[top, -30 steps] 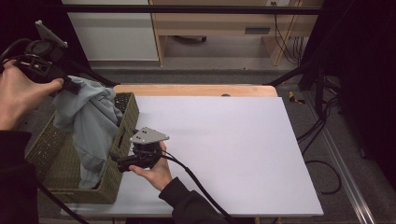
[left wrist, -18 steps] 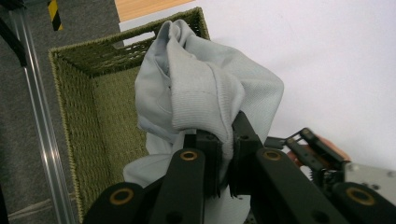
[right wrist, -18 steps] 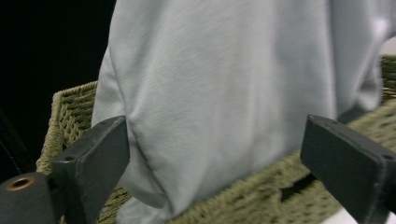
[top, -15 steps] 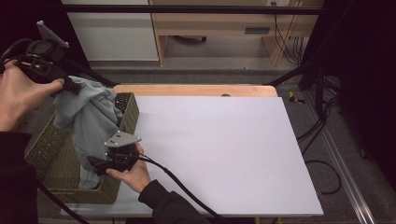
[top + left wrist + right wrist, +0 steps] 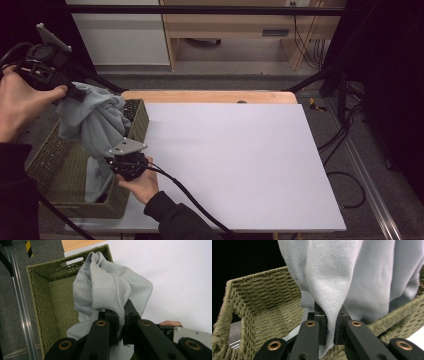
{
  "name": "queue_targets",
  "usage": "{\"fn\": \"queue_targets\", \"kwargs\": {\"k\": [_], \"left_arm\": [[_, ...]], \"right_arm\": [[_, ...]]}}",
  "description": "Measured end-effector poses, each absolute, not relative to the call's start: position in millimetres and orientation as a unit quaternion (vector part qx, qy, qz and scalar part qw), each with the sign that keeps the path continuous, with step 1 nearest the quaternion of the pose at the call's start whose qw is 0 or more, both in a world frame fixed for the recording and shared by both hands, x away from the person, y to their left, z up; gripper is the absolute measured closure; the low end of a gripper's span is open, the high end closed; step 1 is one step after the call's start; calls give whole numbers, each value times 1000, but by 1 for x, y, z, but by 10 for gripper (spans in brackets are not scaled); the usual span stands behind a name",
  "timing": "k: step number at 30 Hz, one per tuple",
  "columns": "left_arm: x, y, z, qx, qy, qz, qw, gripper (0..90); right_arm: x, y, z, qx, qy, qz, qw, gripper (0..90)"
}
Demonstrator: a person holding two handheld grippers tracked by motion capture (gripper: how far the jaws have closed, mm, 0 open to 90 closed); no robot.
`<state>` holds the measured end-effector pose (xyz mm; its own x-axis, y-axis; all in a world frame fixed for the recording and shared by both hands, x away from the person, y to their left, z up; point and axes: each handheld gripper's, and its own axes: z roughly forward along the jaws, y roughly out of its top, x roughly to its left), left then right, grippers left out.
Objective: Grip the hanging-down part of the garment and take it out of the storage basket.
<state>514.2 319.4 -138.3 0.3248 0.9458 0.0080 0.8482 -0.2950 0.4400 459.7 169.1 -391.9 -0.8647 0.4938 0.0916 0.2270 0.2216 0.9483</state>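
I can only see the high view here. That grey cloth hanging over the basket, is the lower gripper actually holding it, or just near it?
Observer: Holding it. In the right gripper view a fold of the grey cloth runs down between the right gripper jaws, which are closed on it.
Operator: And the raised one?
Observer: The left gripper is also clamped, on a thick ribbed edge of the cloth.
Operator: Anything else in the basket?
Observer: The part of the green woven basket I can see beside the cloth looks bare; the cloth hides the rest.
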Motion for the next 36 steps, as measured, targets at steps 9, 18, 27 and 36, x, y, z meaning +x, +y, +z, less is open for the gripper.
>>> {"fn": "queue_targets", "kwargs": {"k": [9,18,27,36], "left_arm": [[511,327,-135,788,569,138,190,846],[507,332,-133,783,572,142,198,846],[506,329,-132,784,569,139,204,846],[505,323,-128,787,561,137,216,846]], "right_arm": [[456,138,-364,227,751,606,130,858],[457,96,-329,224,726,630,161,862],[455,67,-294,220,708,643,195,866],[452,49,-269,217,687,658,220,867]]}}
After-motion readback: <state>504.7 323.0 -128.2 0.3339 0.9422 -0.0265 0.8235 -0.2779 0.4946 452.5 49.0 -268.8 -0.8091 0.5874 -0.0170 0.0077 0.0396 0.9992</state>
